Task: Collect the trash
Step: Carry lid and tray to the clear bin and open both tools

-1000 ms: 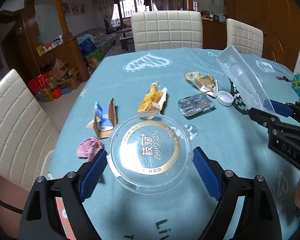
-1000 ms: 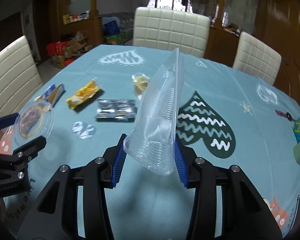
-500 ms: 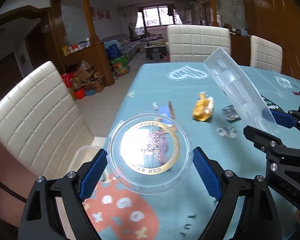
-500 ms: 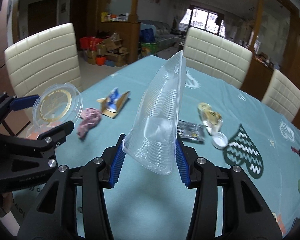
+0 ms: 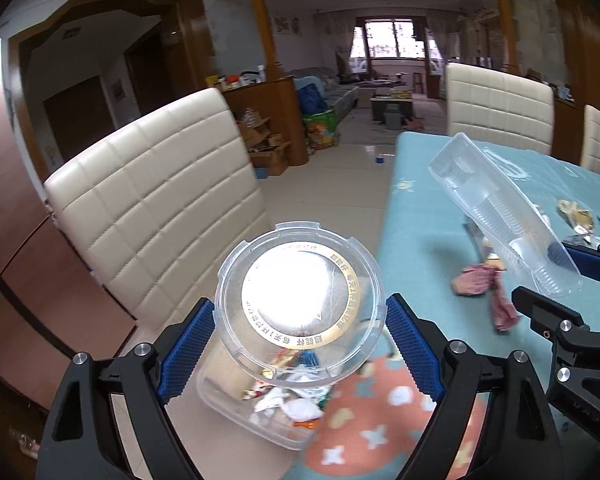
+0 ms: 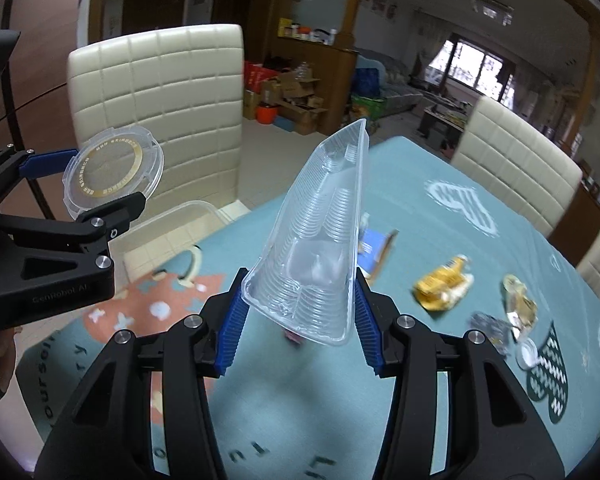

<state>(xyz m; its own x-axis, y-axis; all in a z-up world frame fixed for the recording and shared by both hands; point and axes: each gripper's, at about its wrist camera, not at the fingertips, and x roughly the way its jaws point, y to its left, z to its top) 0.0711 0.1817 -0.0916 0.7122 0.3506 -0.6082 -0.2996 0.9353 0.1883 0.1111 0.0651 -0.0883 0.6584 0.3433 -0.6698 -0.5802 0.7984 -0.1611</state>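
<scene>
- The left gripper [image 5: 298,350] clenches a round clear lid [image 5: 298,308] above a clear bin [image 5: 240,396] of wrappers, beside the tabletop [image 5: 420,216] edge.
- The right gripper [image 6: 298,322] grasps a ribbed clear tray [image 6: 320,244], upright over the tabletop, its jaws easing apart.
- More trash lies rightward: yellow wrapper [image 6: 442,288], white cap [image 6: 527,354].

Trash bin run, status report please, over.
Left tongs shut on round lid, above clear bin. Right tongs shut on clear tray, over table. Wrappers remain; path clear.
</scene>
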